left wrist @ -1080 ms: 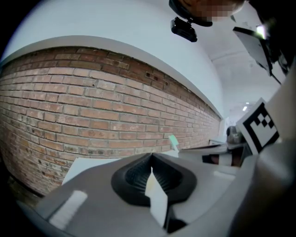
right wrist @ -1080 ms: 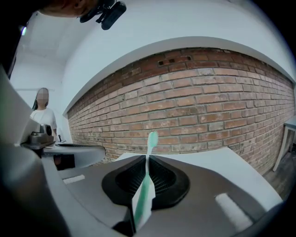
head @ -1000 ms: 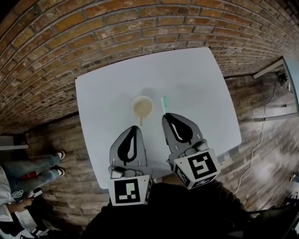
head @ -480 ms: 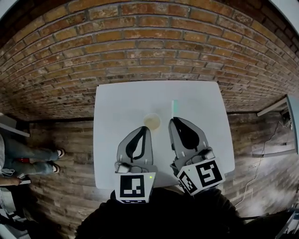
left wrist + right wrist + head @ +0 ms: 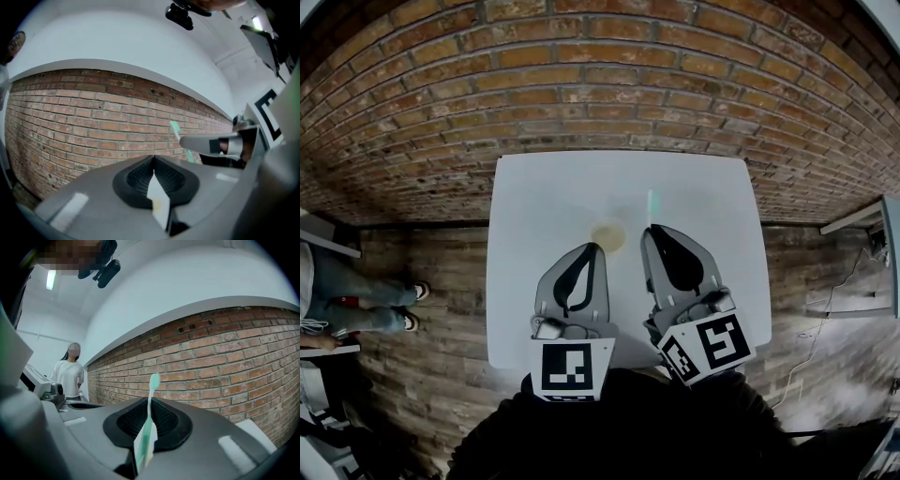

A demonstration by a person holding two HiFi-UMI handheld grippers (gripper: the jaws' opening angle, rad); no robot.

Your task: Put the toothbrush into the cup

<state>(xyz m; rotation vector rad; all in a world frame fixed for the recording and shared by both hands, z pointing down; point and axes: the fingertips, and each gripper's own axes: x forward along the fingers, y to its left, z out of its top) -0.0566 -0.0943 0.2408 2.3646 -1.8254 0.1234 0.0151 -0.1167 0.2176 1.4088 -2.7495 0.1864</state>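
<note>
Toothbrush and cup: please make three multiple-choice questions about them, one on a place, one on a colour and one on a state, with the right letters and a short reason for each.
1. In the head view, the cup is:
A) between the tips of the left gripper and the right gripper
B) on the floor
C) at the table's far left corner

2. The toothbrush is:
A) red
B) green
C) black

3. The right gripper is:
A) wide open
B) shut and empty
C) shut on the toothbrush

Key: 1 A, the cup shows between the two tips. 2 B, head and handle are pale green. 3 C, the handle is clamped between the jaws.
</note>
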